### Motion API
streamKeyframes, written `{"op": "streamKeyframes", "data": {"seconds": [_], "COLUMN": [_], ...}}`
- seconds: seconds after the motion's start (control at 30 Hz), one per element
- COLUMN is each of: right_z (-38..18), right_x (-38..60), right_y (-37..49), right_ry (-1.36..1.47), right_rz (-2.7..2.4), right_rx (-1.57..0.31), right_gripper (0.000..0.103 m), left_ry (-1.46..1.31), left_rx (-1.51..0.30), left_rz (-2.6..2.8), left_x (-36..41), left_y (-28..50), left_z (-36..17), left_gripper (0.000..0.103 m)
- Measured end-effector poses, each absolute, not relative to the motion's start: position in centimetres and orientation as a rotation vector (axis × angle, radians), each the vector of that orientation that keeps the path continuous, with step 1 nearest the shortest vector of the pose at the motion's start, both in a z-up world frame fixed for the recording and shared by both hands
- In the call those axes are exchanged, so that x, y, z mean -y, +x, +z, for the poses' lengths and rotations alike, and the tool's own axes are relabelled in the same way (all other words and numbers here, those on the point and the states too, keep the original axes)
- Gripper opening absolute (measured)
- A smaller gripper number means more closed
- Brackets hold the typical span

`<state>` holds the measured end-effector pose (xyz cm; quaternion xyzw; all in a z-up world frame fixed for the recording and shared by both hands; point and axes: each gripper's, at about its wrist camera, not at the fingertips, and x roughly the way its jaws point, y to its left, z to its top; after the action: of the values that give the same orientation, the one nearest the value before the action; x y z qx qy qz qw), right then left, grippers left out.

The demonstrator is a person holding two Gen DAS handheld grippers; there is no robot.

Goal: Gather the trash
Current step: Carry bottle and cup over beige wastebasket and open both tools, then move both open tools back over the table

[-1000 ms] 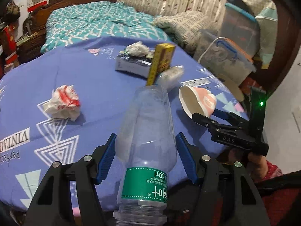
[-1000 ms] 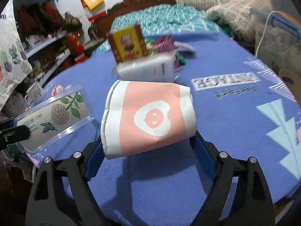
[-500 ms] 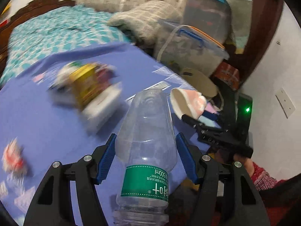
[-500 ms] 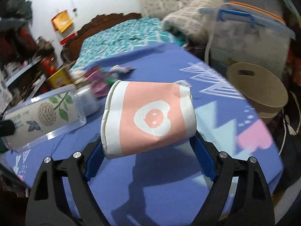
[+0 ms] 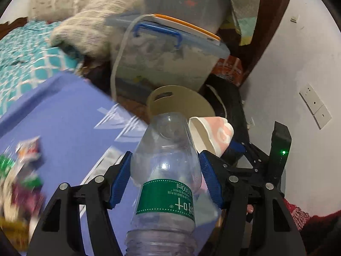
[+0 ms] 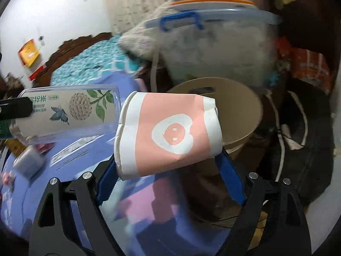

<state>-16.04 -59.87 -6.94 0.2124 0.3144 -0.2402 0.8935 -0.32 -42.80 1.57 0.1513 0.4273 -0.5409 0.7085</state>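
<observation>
Clear plastic bottle (image 5: 166, 170) clamped in left gripper (image 5: 166, 177) jaws, near tan bin (image 5: 181, 102). Right gripper (image 6: 168, 166) jaws, spread wide, grip pink paper cup (image 6: 168, 132) before that bin.

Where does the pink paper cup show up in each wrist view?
Left wrist: pink paper cup right of centre, in the right gripper.
Right wrist: cup at centre, clamped sideways.
Shared landmark: the tan bin behind it.

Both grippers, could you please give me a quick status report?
Left gripper shut on plastic bottle. Right gripper shut on paper cup. Tan bin ahead, path clear.
</observation>
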Motion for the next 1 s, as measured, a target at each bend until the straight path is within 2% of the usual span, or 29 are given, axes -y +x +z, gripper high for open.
{"op": "streamKeyframes", "data": {"seconds": [0.1,0.17,0.23,0.27,0.43,0.5,0.63,0.77,0.83,1.0], "right_z": [-7.4,-7.9,-8.2,-8.2,-6.6,-6.0,-5.4,-5.4,-5.2,-4.1], "right_x": [63.2,64.4,65.1,65.1,63.4,62.1,58.9,54.4,52.0,44.4], "right_y": [-14.6,-13.4,-12.7,-12.7,-15.1,-16.3,-17.2,-15.4,-13.9,-9.1], "right_ry": [0.434,0.416,0.394,0.383,0.398,0.430,0.475,0.511,0.511,0.492], "right_rz": [-0.536,-0.551,-0.587,-0.606,-0.633,-0.612,-0.557,-0.450,-0.381,-0.168], "right_rx": [-0.676,-0.700,-0.711,-0.715,-0.652,-0.623,-0.592,-0.582,-0.582,-0.598], "right_gripper": [0.086,0.092,0.095,0.095,0.095,0.093,0.075,0.057,0.054,0.054], "left_ry": [0.353,0.365,0.376,0.374,0.335,0.304,0.254,0.223,0.225,0.175], "left_rx": [-0.993,-1.009,-1.026,-1.039,-1.060,-1.003,-0.902,-0.881,-0.874,-0.862], "left_rz": [-1.230,-1.222,-1.192,-1.177,-1.168,-1.197,-1.209,-1.151,-1.115,-0.978], "left_x": [47.1,49.6,52.1,53.1,53.8,52.0,45.9,38.1,34.5,22.6], "left_y": [0.5,1.1,1.7,2.0,2.6,1.9,0.3,-0.7,-1.0,-0.9], "left_z": [0.4,-0.6,-1.8,-2.3,-2.1,-0.6,1.6,1.8,1.7,1.6], "left_gripper": [0.061,0.062,0.081,0.084,0.084,0.084,0.086,0.086,0.086,0.086]}}
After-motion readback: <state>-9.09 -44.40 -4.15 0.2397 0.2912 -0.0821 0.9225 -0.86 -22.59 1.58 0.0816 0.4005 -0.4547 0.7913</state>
